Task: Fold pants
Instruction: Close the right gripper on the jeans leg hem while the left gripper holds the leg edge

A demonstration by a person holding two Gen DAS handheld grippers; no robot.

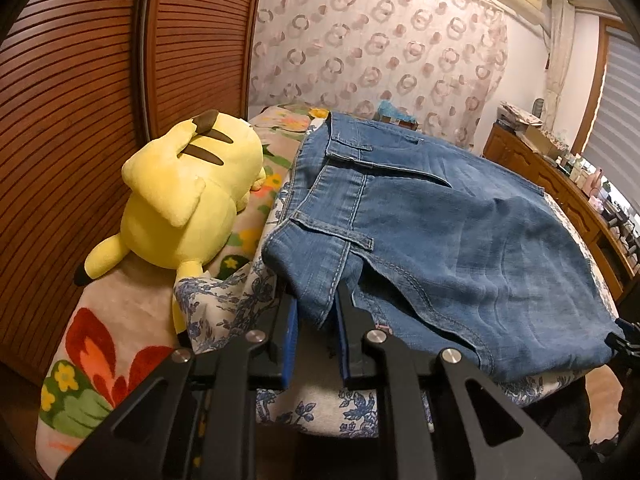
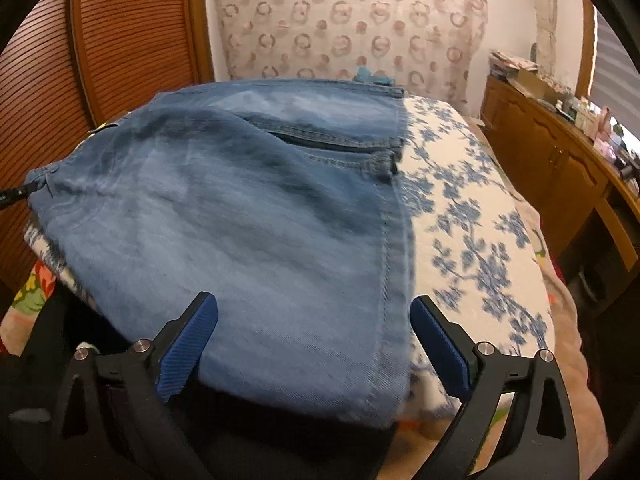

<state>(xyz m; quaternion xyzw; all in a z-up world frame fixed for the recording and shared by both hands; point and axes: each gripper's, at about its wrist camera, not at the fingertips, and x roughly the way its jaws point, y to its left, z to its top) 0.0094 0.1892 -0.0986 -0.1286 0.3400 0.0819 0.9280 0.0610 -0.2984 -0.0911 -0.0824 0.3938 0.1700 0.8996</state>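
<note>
Blue jeans (image 1: 440, 232) lie folded on a bed with a blue-flowered cover (image 2: 472, 216). In the left wrist view my left gripper (image 1: 316, 312) is closed on the near waistband corner of the jeans, denim pinched between its blue pads. In the right wrist view the jeans (image 2: 248, 216) fill the left and middle. My right gripper (image 2: 314, 320) is open, its blue-padded fingers (image 2: 192, 344) wide apart on either side of the jeans' near edge, nothing held.
A yellow plush toy (image 1: 184, 196) lies left of the jeans on a flowered blanket (image 1: 100, 344). A slatted wooden wardrobe (image 1: 80, 100) stands at the left. A wooden dresser (image 2: 560, 160) with clutter runs along the right. A patterned curtain (image 1: 380, 40) hangs behind.
</note>
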